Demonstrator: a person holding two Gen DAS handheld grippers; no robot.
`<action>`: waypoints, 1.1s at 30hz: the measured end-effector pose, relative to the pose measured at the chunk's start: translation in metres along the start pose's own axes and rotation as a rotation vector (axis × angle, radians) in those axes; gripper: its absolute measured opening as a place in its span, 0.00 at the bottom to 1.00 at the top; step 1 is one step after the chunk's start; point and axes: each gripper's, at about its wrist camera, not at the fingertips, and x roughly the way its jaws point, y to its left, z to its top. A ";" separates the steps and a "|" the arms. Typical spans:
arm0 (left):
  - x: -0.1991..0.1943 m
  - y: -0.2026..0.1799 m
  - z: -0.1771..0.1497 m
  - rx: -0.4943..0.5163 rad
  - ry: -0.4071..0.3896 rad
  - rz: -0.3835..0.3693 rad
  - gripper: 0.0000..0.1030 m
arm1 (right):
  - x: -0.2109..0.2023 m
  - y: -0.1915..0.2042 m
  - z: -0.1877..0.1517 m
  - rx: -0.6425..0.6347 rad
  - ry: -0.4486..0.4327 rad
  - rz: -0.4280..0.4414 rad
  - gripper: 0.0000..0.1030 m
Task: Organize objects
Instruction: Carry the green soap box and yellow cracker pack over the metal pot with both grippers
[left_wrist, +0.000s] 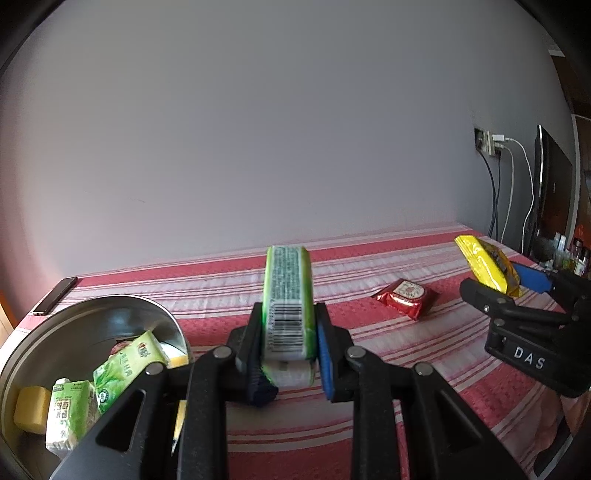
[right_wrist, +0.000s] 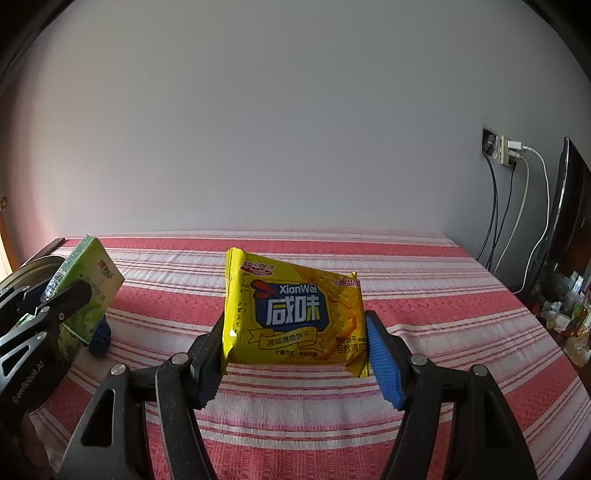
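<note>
My left gripper (left_wrist: 286, 332) is shut on a green drink carton (left_wrist: 288, 299), held upright above the red striped cloth, just right of a metal bowl (left_wrist: 44, 332). The bowl holds green cartons (left_wrist: 122, 365) and a yellow block (left_wrist: 31, 408). My right gripper (right_wrist: 295, 343) is shut on a yellow cracker packet (right_wrist: 295, 317), held above the cloth. The packet also shows in the left wrist view (left_wrist: 485, 264), far right. The left-held carton shows in the right wrist view (right_wrist: 88, 288) at the left. A red snack packet (left_wrist: 404, 297) lies on the cloth between the grippers.
A dark phone (left_wrist: 55, 295) lies at the cloth's far left corner. A wall socket with cables (left_wrist: 491, 144) and a dark monitor (left_wrist: 554, 192) are at the right, with small bottles (left_wrist: 569, 254) below. A plain wall runs behind the table.
</note>
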 end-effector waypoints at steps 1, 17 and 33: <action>-0.001 0.001 0.000 -0.006 -0.002 0.002 0.24 | -0.001 0.001 0.000 -0.006 -0.007 -0.002 0.68; -0.014 0.010 -0.004 -0.045 -0.039 0.017 0.24 | -0.018 0.008 0.001 -0.041 -0.100 -0.007 0.68; -0.027 0.020 -0.008 -0.083 -0.063 0.033 0.24 | -0.028 0.027 -0.002 -0.093 -0.141 0.025 0.68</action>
